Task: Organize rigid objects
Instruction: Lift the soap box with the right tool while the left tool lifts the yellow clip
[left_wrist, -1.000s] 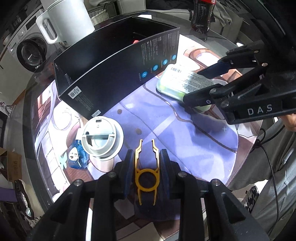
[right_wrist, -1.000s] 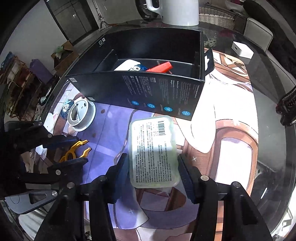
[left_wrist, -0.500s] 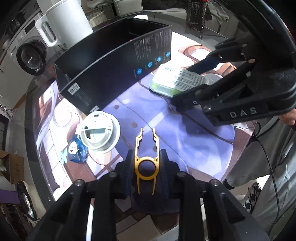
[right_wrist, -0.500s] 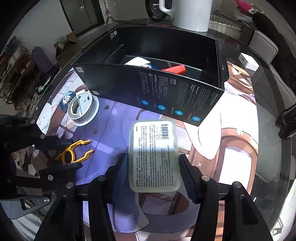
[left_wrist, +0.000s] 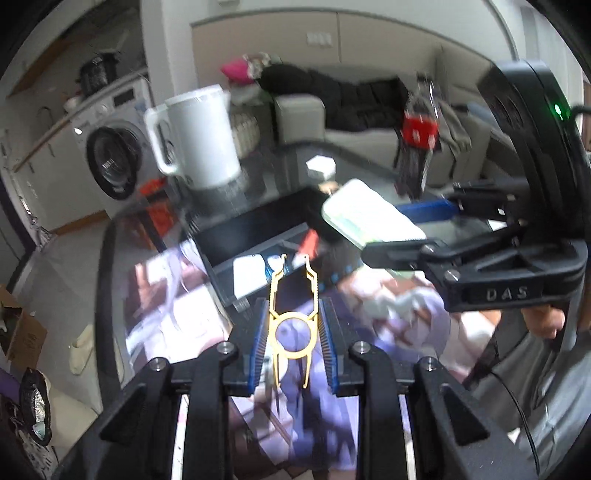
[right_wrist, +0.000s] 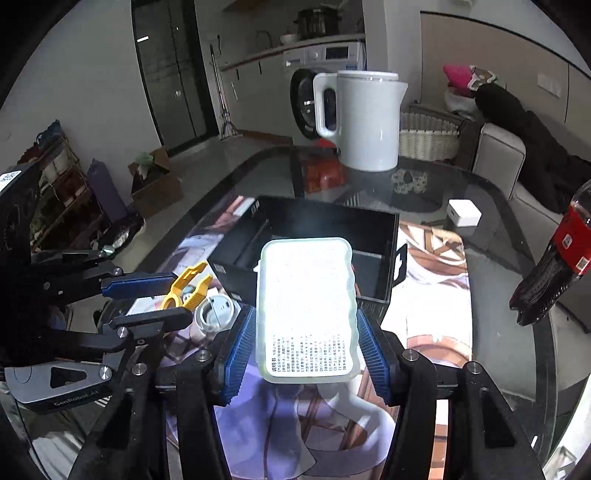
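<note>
Both grippers loaded and raised near the black box.

The left gripper (left_wrist: 294, 332) clamps the yellow plastic tool (left_wrist: 293, 325) at its ring, prongs pointing toward the far side. The right gripper (right_wrist: 306, 332) grips the pale rectangular case (right_wrist: 308, 308) by its long edges, label face up and clear of the table (right_wrist: 498, 295), apparently for a level drop into the black box (right_wrist: 325, 229) just beyond. The box contents are largely hidden behind the case; the left view is motion-blurred, and glare washes out the upper label text.
</note>
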